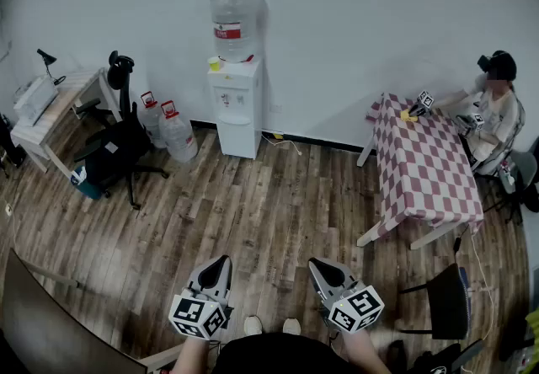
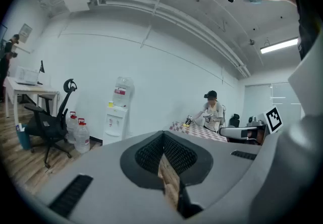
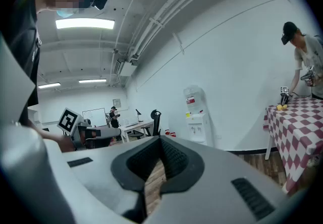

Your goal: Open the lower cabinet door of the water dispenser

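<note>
The left claw (image 1: 222,263) and the right claw (image 1: 315,264) are both closed with nothing between them, side by side above the wooden floor (image 1: 278,195), well apart from the water dispenser (image 1: 236,103), which stands against the far wall (image 1: 354,35) with its lower cabinet door (image 1: 238,138) shut.

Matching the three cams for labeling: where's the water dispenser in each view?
Head view: water dispenser in the upper half, slightly left of centre.
Left gripper view: water dispenser left of centre, at mid height.
Right gripper view: water dispenser right of centre, at mid height.
Shared landmark: the checkered table, right of it in every view.
</note>
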Demonstrator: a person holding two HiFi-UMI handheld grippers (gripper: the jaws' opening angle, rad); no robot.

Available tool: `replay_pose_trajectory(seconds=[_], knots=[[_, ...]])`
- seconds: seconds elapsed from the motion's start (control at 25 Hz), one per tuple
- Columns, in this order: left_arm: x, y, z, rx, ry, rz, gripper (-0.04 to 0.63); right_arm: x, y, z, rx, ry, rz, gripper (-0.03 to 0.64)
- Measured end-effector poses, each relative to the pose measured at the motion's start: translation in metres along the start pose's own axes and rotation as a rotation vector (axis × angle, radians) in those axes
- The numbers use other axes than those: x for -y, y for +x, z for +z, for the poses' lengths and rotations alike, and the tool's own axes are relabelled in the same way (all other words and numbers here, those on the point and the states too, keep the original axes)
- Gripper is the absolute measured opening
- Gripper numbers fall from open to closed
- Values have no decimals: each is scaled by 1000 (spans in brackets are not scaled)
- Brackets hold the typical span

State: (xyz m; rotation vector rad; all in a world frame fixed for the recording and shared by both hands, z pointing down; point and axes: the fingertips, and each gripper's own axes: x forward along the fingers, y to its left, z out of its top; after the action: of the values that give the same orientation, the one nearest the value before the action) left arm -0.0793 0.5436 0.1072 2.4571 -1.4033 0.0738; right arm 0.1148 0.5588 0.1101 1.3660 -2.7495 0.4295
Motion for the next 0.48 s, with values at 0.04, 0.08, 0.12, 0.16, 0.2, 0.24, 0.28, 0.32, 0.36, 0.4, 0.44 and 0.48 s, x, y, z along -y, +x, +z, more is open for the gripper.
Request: replay_pose_trajectory(seconds=[0.04, 0.08, 0.12, 0.16, 0.2, 0.24, 0.28, 0.32, 0.36, 0.4, 0.44, 0.48], knots=[[-3, -2, 1, -2, 0, 1, 14, -3, 2, 0, -1, 2, 0, 21], [-6, -3, 2, -3, 1, 3, 14, -6, 4, 0, -1, 3, 0, 21], [-9, -5, 4, -3, 1, 4, 14, -9, 6, 0, -2, 4, 1, 21], [-13, -6, 5, -1, 1, 5, 14, -11, 9, 1, -3, 3, 3, 21], [-16, -7, 7, 1, 1, 5, 14, -14, 12, 1, -4, 2, 4, 21], [-20, -8, 8, 2, 0, 6, 14, -16, 14, 1, -6, 0, 5, 21], [-23, -10, 9, 4, -1, 6, 14, -19, 16, 1, -7, -1, 5, 21], [-28, -13, 9, 5, -3, 7, 14, -22, 19, 1, -6, 0, 5, 21], [-32, -15, 9, 7, -6, 7, 14, -25, 21, 1, -2, 4, 5, 21], [-36, -17, 9, 10, -8, 7, 14, -28, 24, 1, 3, 11, 7, 21], [-40, -19, 8, 12, -9, 6, 14, -30, 26, 1, 9, 20, 7, 21], [-43, -20, 7, 15, -8, 6, 14, -31, 28, 0, 16, 30, 6, 23]])
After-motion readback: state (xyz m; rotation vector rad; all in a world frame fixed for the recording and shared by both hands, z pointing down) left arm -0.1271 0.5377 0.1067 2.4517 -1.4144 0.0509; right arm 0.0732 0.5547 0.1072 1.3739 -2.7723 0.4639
